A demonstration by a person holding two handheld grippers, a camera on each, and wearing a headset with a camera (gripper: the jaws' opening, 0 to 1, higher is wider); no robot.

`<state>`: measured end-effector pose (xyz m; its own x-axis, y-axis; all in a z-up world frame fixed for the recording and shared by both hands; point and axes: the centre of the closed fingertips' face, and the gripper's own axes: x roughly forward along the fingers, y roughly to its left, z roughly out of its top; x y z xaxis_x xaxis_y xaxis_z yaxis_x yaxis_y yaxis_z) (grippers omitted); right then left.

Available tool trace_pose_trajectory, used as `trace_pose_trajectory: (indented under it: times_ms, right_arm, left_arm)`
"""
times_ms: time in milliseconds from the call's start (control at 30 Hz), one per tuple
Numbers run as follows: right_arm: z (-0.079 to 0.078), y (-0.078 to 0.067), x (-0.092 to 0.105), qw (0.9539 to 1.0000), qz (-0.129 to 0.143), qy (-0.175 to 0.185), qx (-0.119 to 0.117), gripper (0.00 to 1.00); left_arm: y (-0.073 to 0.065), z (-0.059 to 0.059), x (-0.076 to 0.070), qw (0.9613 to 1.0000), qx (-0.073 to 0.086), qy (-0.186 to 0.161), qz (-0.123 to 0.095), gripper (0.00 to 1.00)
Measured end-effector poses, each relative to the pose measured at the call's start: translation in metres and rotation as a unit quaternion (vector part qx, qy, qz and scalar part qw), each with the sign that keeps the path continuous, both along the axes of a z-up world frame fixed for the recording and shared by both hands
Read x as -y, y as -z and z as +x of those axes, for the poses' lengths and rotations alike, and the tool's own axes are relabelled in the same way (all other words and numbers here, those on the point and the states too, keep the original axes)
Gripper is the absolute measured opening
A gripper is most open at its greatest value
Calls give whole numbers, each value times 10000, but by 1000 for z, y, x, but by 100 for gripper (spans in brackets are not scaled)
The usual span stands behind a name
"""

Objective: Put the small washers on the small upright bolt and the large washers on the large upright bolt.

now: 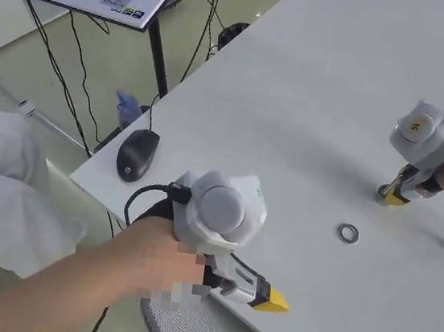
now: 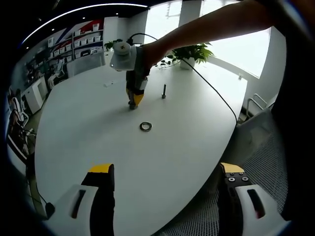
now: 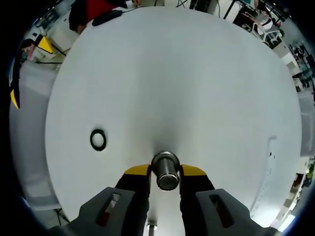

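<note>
Currently the washer (image 1: 348, 233) lies flat on the surface (image 1: 311, 104), lower centre of the head view, nearer the right tool (image 1: 391, 195), whose jaws clasp a thick upright bolt (image 3: 166, 169), than the left tool (image 2: 166, 172), jaws wide and empty.

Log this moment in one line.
left tongs open, empty | right tongs flanking large bolt, grip unclear | washer flat on table

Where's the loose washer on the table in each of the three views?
Head view: washer right of centre, below-left of the right gripper.
Left gripper view: washer near centre, below that gripper.
Right gripper view: washer left of centre.
Shared landmark: large bolt between the right gripper's jaws.
</note>
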<state>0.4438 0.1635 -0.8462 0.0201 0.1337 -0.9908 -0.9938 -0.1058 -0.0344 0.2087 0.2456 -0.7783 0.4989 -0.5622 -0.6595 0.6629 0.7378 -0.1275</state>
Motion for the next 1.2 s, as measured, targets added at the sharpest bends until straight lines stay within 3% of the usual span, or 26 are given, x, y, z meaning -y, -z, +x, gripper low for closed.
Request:
trace_pose_trajectory:
  times_ms: [700, 933, 1200]
  right_arm:
    - [6, 5, 1, 10000, -19, -87, 3, 25]
    - [11, 2, -3, 9999, 101, -42, 37, 40]
    - [9, -4, -4, 9998, 170, -38, 21, 41]
  left_arm:
    - [2, -5, 2, 10000, -80, 20, 13, 84]
    - [2, -8, 1, 10000, -76, -2, 30, 83]
    - [-2, -9, 2, 10000, -26, -20, 7, 83]
